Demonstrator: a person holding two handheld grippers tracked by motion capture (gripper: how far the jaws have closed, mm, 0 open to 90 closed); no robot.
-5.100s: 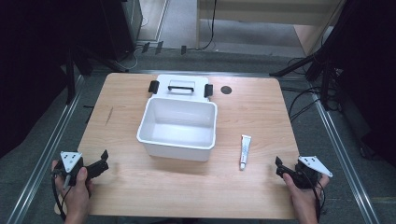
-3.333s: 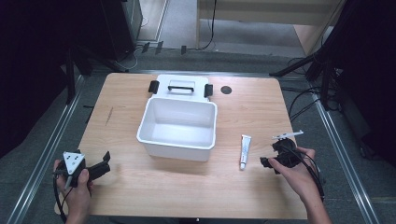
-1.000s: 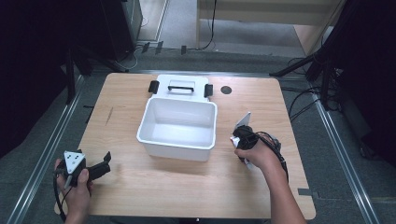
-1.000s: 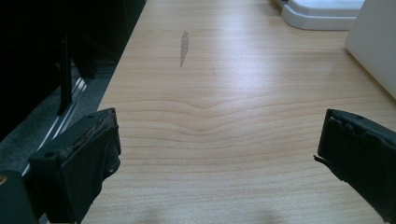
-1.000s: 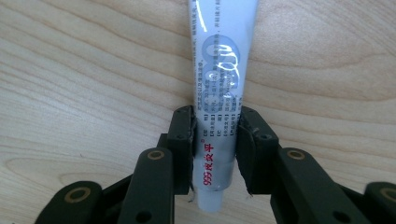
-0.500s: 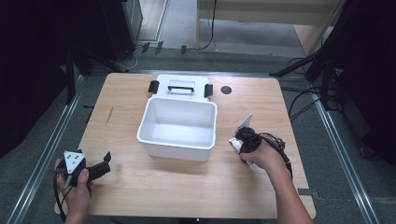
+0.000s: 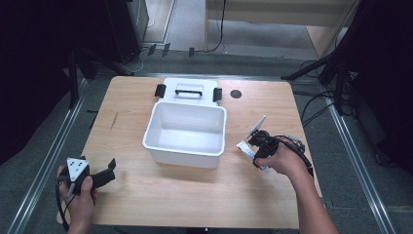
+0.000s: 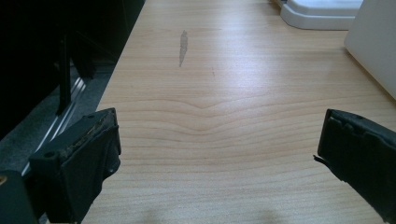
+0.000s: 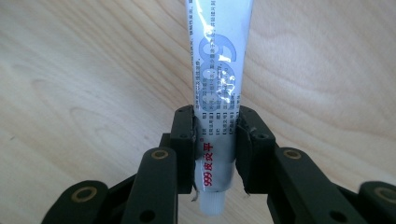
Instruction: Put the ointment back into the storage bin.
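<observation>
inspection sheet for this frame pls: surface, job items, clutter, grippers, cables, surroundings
Surface: wooden table, dark streak at its left side.
Job's things: open white bin, its lid behind it; tube.
Clutter: nothing seen.
Grippers: left hand-held gripper open over bare wood; right hand-held gripper shut on the tube, right of the bin.
Cables: black cable loops at the right hand; more on the floor.
Surroundings: dark, metal rails alongside.

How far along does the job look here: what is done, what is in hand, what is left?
Done: the right gripper has its jaws shut on the tube. In hand: the tube sits beside the white bin, near the table. Left, probably: putting it into the empty bin. The left gripper is open and idle.
</observation>
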